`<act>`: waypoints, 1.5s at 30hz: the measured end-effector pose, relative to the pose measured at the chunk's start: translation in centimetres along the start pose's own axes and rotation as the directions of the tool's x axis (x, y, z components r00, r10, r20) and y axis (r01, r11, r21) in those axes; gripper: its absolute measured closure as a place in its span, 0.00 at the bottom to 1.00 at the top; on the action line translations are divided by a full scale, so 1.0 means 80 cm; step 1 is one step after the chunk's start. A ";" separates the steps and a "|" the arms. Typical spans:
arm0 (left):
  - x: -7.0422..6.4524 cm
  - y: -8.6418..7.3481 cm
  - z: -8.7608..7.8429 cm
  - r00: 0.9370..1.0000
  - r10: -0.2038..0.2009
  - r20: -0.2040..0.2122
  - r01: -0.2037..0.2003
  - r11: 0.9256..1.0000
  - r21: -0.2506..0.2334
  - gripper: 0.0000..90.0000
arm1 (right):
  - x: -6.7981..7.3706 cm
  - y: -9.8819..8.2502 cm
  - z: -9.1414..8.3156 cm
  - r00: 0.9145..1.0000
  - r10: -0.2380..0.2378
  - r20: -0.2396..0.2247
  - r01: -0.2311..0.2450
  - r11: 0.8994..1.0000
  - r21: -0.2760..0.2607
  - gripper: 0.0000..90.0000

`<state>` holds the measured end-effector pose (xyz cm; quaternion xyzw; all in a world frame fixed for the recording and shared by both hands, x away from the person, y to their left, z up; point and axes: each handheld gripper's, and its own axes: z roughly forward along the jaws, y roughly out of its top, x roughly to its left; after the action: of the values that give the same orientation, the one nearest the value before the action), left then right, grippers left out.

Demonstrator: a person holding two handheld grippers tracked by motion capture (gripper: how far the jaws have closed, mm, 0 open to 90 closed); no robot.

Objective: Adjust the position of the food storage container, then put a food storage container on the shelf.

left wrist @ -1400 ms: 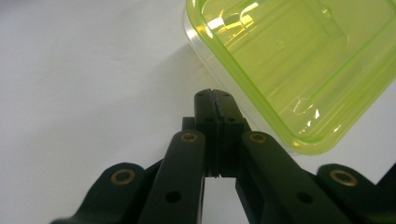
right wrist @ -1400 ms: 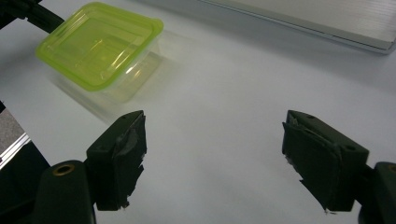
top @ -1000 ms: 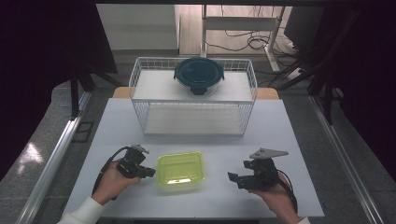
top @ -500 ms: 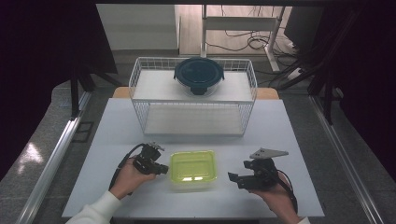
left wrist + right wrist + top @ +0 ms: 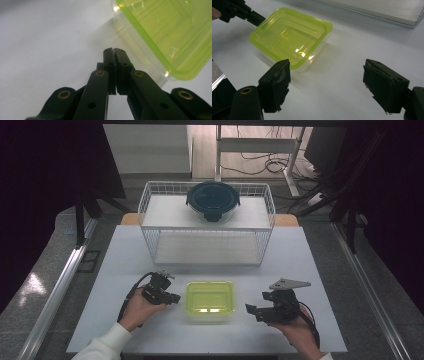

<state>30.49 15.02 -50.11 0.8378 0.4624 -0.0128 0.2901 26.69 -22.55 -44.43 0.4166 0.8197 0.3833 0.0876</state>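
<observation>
A clear food container with a yellow-green lid (image 5: 210, 299) sits on the white table near its front edge. My left gripper (image 5: 176, 298) lies low on the table at the container's left side, jaws shut with nothing between them. In the left gripper view the closed tips (image 5: 114, 51) rest right beside the container's clear wall (image 5: 140, 47). My right gripper (image 5: 251, 310) stays a short way right of the container, open and empty. In the right gripper view its fingers (image 5: 277, 80) stand wide apart, with the lidded container (image 5: 289, 37) ahead and the left gripper (image 5: 242, 11) at the container's far corner.
A white wire basket (image 5: 150, 210) stands at the back of the table, with a round dark-lidded container (image 5: 213, 200) on top of it. Bare table (image 5: 310, 265) stretches between the basket and the grippers. Cables trail from both grippers toward the person's forearms.
My left gripper has slid to the right against the container's left side, and the container has shifted a little right with it. The right gripper has stayed where it was.
</observation>
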 end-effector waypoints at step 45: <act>-0.028 -0.017 -0.026 0.988 -0.119 0.094 0.137 0.966 -0.218 0.30 | -0.008 0.002 0.043 0.981 0.131 -0.145 -0.127 0.991 0.033 0.34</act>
<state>27.63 14.83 -48.37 0.7669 0.5020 -0.0128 0.3996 28.78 -21.12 -46.80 0.4404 0.7996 0.4082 -0.0031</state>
